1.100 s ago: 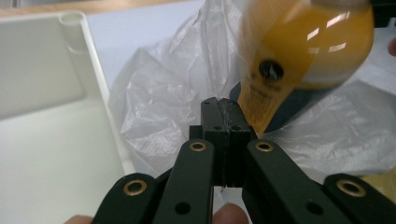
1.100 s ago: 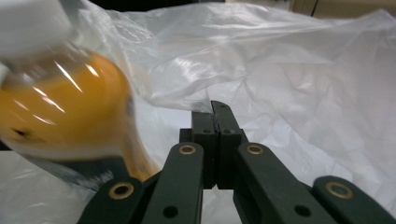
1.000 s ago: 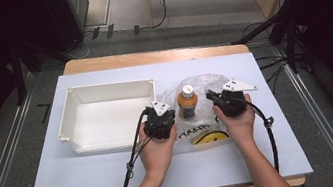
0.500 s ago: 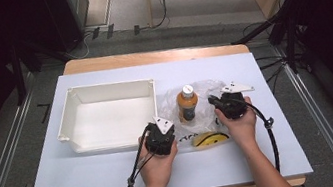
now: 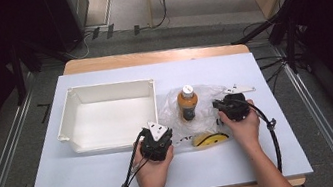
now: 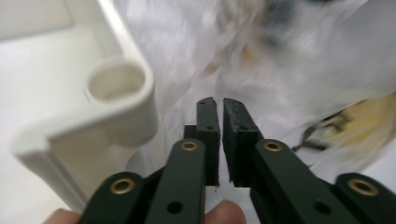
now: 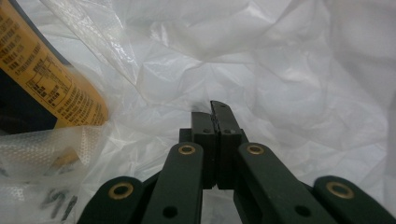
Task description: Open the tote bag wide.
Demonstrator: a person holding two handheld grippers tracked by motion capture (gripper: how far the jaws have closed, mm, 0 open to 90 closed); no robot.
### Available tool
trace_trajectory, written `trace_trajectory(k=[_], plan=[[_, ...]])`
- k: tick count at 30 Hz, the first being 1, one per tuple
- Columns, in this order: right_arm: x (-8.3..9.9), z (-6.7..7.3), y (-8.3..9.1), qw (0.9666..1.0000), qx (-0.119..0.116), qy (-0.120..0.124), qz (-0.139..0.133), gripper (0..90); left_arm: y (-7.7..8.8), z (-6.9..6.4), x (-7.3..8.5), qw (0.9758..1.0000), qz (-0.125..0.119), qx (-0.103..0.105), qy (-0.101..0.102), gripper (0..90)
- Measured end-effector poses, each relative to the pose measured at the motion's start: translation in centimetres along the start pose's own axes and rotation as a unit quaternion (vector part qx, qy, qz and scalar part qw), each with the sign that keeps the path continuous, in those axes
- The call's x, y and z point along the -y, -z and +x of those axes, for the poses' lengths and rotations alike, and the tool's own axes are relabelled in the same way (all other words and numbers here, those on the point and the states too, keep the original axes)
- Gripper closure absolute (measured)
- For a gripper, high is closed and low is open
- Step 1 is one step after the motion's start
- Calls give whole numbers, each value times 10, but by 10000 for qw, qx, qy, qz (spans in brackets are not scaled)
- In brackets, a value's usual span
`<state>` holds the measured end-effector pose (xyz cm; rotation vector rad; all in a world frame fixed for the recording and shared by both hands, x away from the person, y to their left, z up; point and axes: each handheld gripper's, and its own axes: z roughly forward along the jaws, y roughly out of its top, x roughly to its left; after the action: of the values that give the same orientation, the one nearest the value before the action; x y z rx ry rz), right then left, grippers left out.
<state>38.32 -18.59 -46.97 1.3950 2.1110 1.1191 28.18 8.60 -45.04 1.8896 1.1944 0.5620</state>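
The bottle (image 5: 188, 103) stands upright on the crumpled bag (image 5: 206, 98) at the centre of the high view, just right of the tray (image 5: 103, 91), and it could well tip over if either hand tugs the plastic under it. The right hand-held gripper (image 5: 218, 104), at the bag's right side, has its jaws pressed together; in its own view thin film (image 7: 261, 84) lies around the tips, but I cannot tell whether any is pinched. The left hand-held gripper (image 6: 220, 103), below the tray's near right corner (image 6: 116, 88), has just been opening to a narrow slit with nothing between the jaws. A pull from only one side may drag bag and bottle across the surface (image 5: 67, 180), or stretch the film until it tears.
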Motion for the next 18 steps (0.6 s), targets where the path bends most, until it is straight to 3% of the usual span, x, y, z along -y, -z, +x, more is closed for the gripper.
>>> trace_trajectory(k=[3,4,5,8,12,15,16,18], plan=[[2,0,0,10000,-17,30,-35,900,12,-4,-13,9994,-330,-44,38,724],[2,1,0,10000,-23,37,-30,900,15,-6,-21,9987,-493,-30,85,632],[2,1,0,10000,-23,37,-30,900,15,-6,-21,9987,-493,-30,85,595],[4,3,0,9999,-71,42,-84,900,15,-6,-33,9969,-726,138,265,458],[5,5,0,9998,-118,96,-148,900,4,-10,-42,9975,-643,103,256,432],[6,5,0,9997,-139,95,-174,900,-10,-12,-40,9990,-392,-45,201,520],[7,5,1,9996,-161,93,-193,900,-14,-12,-39,9993,-311,-125,192,589],[7,4,2,9996,-174,101,-215,900,-21,-11,-35,9997,-145,-121,179,630]])
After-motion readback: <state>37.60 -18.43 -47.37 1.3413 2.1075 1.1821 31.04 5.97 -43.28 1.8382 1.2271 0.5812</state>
